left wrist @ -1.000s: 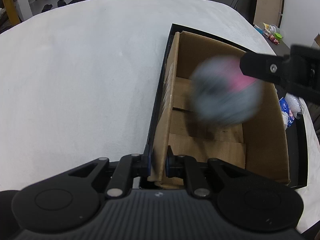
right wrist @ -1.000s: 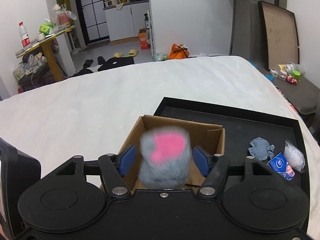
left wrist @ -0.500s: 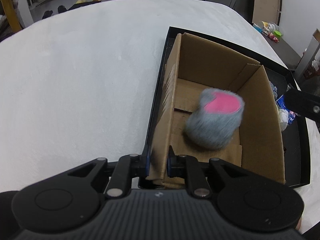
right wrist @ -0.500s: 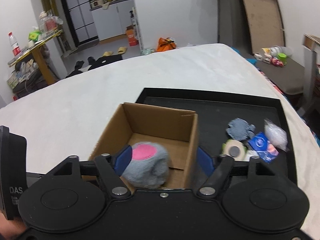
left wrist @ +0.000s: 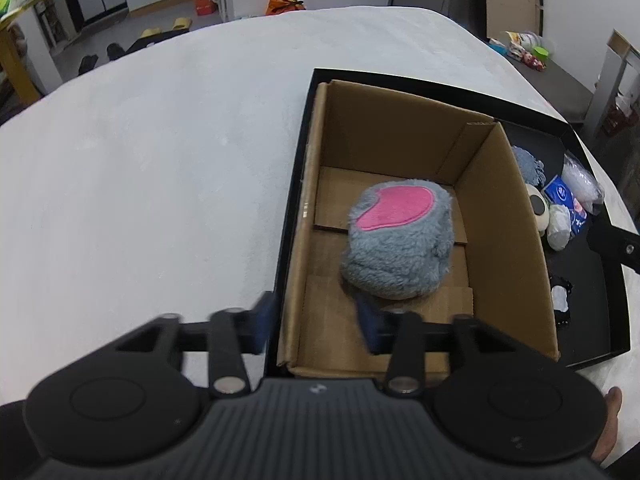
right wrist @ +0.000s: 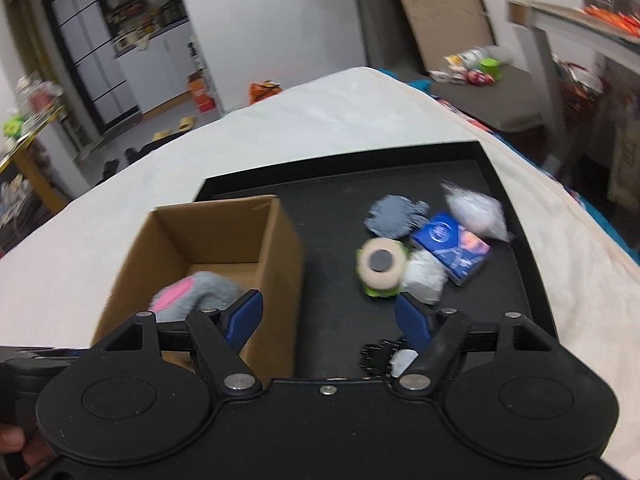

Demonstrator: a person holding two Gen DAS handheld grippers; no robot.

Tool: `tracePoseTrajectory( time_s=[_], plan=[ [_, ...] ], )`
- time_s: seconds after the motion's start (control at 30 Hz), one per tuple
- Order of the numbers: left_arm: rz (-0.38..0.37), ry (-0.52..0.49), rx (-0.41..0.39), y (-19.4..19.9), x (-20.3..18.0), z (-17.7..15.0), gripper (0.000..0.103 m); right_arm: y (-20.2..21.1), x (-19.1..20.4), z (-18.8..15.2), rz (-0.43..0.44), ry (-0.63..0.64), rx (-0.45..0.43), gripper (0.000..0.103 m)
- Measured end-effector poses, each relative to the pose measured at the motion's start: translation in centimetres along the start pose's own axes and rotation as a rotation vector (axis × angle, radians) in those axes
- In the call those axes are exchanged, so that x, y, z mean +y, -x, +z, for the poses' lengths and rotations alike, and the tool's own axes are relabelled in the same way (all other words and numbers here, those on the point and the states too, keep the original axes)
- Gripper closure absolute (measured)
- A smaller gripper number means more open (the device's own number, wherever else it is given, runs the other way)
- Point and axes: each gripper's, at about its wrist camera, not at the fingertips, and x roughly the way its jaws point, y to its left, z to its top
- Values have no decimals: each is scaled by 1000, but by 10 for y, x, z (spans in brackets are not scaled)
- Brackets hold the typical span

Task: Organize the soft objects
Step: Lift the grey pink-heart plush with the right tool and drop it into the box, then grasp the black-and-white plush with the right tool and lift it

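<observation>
A fluffy grey plush with a pink patch (left wrist: 398, 240) lies on the floor of the open cardboard box (left wrist: 512, 216); it also shows in the right wrist view (right wrist: 192, 294). My left gripper (left wrist: 314, 322) is open, its fingers astride the box's near left wall. My right gripper (right wrist: 328, 316) is open and empty above the black tray (right wrist: 328, 216), right of the box (right wrist: 280, 248). Ahead of it lie a grey fuzzy piece (right wrist: 394, 216), a cream and green roll (right wrist: 380, 266), a white wad (right wrist: 424, 278), a blue tissue pack (right wrist: 454, 252) and a clear bag (right wrist: 476, 210).
The tray (left wrist: 600, 320) sits on a white bed cover (left wrist: 160, 160). A small black and white item (right wrist: 386, 356) lies at the tray's near edge. Room clutter, a yellow table (right wrist: 24, 148) and a low bench with snacks (right wrist: 480, 68) stand beyond the bed.
The plush dropped from my right gripper into the box and settled. My left gripper opened off the box wall. My right gripper swung right, over the tray's loose items.
</observation>
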Motion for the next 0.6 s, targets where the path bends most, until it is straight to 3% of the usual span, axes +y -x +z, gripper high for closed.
tracePoseTrajectory(
  time_s=[0.03, 0.23, 0.6],
  plan=[
    [9, -9, -2, 0, -2, 0, 45, -2, -5, -2, -6, -14, 8, 31],
    [39, -14, -3, -2, -9, -1, 36, -17, -27, -14, -59, -91, 67, 30],
    [118, -23, 9, -10, -20, 4, 33, -44, -44, -26, -115, -124, 152, 27]
  ],
)
